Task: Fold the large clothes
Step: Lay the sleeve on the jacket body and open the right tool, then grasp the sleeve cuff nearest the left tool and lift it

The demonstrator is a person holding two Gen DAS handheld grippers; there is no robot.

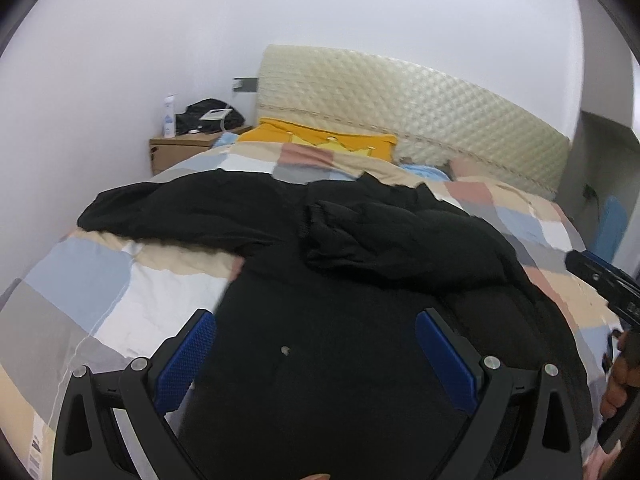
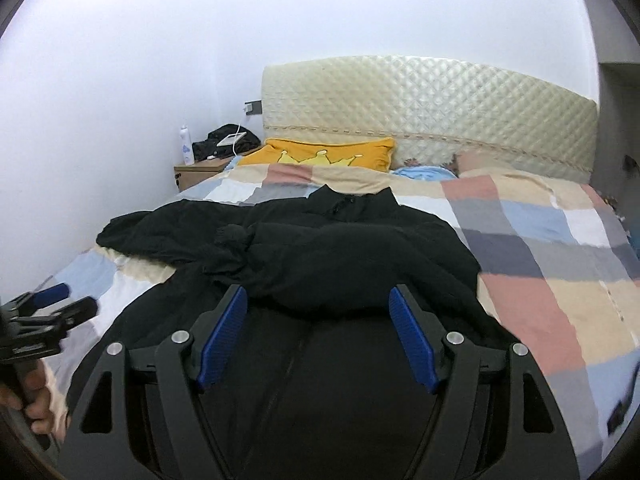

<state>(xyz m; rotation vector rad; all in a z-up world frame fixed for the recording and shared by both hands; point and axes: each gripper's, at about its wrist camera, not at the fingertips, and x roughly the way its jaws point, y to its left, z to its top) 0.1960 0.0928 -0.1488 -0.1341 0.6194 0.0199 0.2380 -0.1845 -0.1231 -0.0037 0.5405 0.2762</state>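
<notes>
A large black jacket (image 1: 360,240) (image 2: 340,248) lies spread on a checked quilt (image 1: 100,288) (image 2: 540,280), collar toward the headboard. One sleeve (image 2: 304,256) is folded across the chest. The other sleeve (image 1: 160,208) stretches out to the left. My left gripper (image 1: 316,316) hovers over the jacket's lower body, open, with nothing between its blue pads (image 1: 188,360). My right gripper (image 2: 317,292) is also open and empty above the lower body, just short of the folded sleeve. Each gripper shows at the edge of the other's view, the left gripper (image 2: 74,299) and the right gripper (image 1: 600,284), both held by a person's hands.
A quilted cream headboard (image 2: 440,112) and a yellow pillow (image 2: 332,156) stand at the far end of the bed. A wooden nightstand (image 2: 200,172) with a white bottle and a black bag stands at the far left against the white wall. Bare quilt lies right of the jacket.
</notes>
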